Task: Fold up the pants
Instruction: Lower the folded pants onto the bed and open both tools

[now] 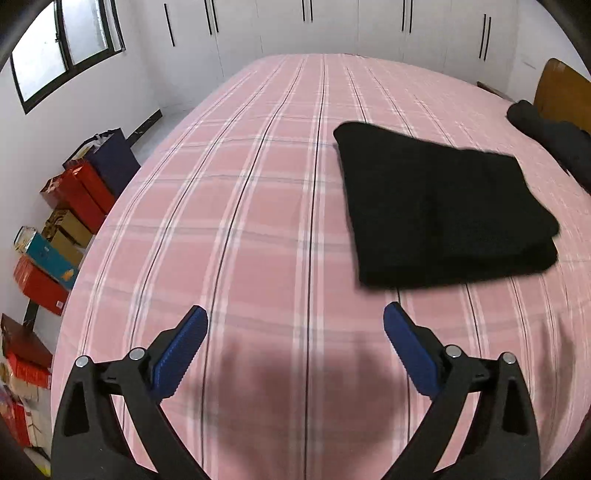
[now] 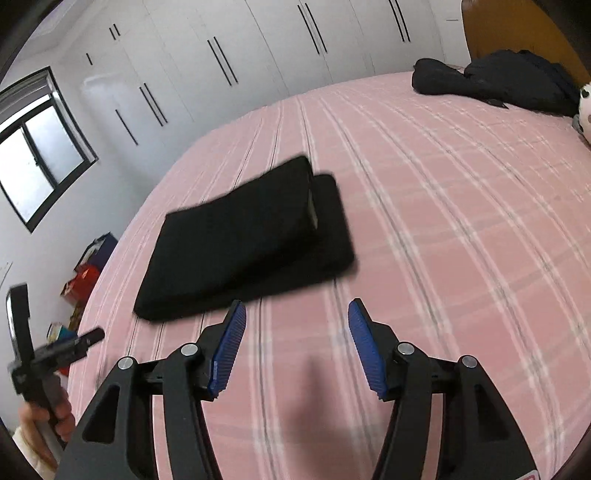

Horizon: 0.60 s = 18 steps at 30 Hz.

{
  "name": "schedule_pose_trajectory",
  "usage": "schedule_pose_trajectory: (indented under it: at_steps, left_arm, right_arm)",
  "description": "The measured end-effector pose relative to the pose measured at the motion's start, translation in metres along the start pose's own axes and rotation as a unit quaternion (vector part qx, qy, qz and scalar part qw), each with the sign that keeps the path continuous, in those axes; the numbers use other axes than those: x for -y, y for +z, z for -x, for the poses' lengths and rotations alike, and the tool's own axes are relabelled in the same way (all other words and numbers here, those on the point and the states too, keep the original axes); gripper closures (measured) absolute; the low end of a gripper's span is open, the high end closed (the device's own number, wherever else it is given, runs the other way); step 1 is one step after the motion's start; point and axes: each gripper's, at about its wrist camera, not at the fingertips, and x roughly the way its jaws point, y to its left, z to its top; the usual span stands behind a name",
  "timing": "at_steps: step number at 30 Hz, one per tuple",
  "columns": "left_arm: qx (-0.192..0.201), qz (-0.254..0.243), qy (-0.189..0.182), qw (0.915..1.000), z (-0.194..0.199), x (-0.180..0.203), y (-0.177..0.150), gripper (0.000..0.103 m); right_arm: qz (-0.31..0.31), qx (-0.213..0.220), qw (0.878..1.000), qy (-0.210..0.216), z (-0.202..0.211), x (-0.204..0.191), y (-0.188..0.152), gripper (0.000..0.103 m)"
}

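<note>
The black pants (image 1: 439,206) lie folded into a thick rectangle on the pink plaid bed (image 1: 258,221). In the right wrist view the pants (image 2: 243,243) sit ahead and left of the fingers. My left gripper (image 1: 295,317) is open and empty, held above the bed, with the pants ahead and to its right. My right gripper (image 2: 297,314) is open and empty, just short of the pants' near edge. The left hand-held gripper (image 2: 40,354) shows at the far left of the right wrist view.
A pile of dark clothes (image 2: 495,81) lies by the wooden headboard (image 2: 517,33). Coloured boxes and bags (image 1: 62,221) line the wall left of the bed. White wardrobes (image 2: 258,55) stand beyond the bed's far edge. A window (image 1: 62,48) is at the left.
</note>
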Motion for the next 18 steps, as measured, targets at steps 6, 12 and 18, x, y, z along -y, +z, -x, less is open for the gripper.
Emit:
schedule_pose_trajectory:
  at_steps: [6,12,18]
  left_arm:
    - [0.000,-0.038,0.015,0.9992,0.047,0.035,-0.023,0.008]
    - [-0.017,-0.027,-0.038,0.9988,0.043,0.050,-0.011,0.007]
    - [-0.044,-0.006,-0.067,0.9968,0.001,0.057,0.023,0.007]
  right_arm:
    - [0.015,0.010,0.999,-0.032,0.024,-0.029,-0.046,0.040]
    - [0.003,0.003,1.000,-0.005,0.009,-0.021,-0.028,0.040]
    - [-0.051,-0.031,0.998,0.006,-0.071,0.017,0.061,0.024]
